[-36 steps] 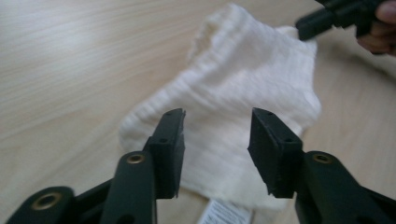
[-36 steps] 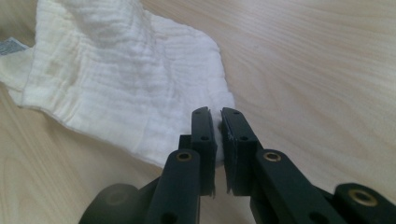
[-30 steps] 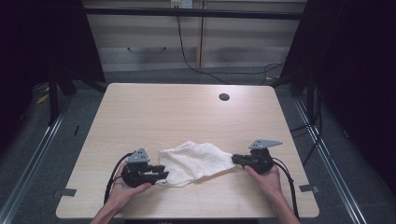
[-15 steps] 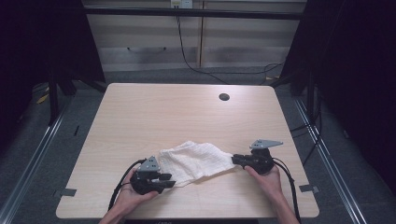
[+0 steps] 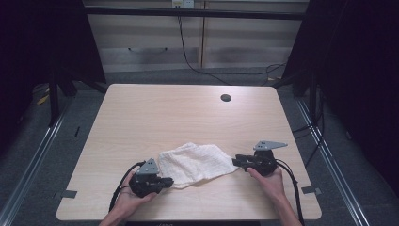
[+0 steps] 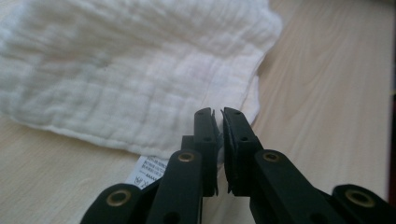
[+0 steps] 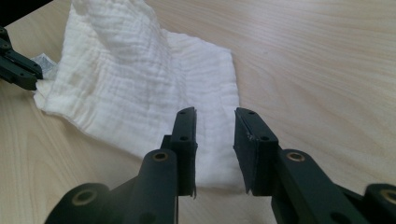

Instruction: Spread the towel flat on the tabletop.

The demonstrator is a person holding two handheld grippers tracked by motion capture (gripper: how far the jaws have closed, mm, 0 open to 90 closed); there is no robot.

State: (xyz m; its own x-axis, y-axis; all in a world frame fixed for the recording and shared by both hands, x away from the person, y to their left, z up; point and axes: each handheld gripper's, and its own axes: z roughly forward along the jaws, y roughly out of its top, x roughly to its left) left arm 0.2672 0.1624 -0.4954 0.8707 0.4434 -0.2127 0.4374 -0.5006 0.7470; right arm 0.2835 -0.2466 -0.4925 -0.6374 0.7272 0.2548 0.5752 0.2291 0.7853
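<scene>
From the high view, the white cloth [image 5: 195, 162] lies crumpled on the near half of the tabletop [image 5: 188, 113], stretched between the two hands. The left tongs [image 5: 165, 181] sit at the cloth's near-left corner, with the person's left hand [image 5: 129, 197] wrapped round the body behind them. Over on the right, the right tongs [image 5: 236, 161] point leftward at the cloth's right tip, held in the right hand [image 5: 268, 181]. A small dark hole [image 5: 226, 98] marks the tabletop at the far right, well apart from everything else.

On to the left gripper view: the left tongs [image 6: 219, 122] have just been closing, and now the jaws stand almost together, pinched on the near edge of the cloth [image 6: 126, 79]. A thin bit of fabric sits in the narrow slit between them. A printed care label [image 6: 147, 170] peeks out from under the hem just left of the jaws. The rest of the cloth spreads away far and left.

Now the right gripper view: the right tongs [image 7: 214, 122] have just been opening, and the jaws stand clearly apart. The cloth [image 7: 135, 79] lies flat on the tabletop [image 7: 317, 60] with its near edge running under and between the jaws, but the pads are not pressing on it. At the far left edge, the left tongs [image 7: 21, 70] bite the cloth's opposite corner, beside the label [image 7: 43, 61].
</scene>
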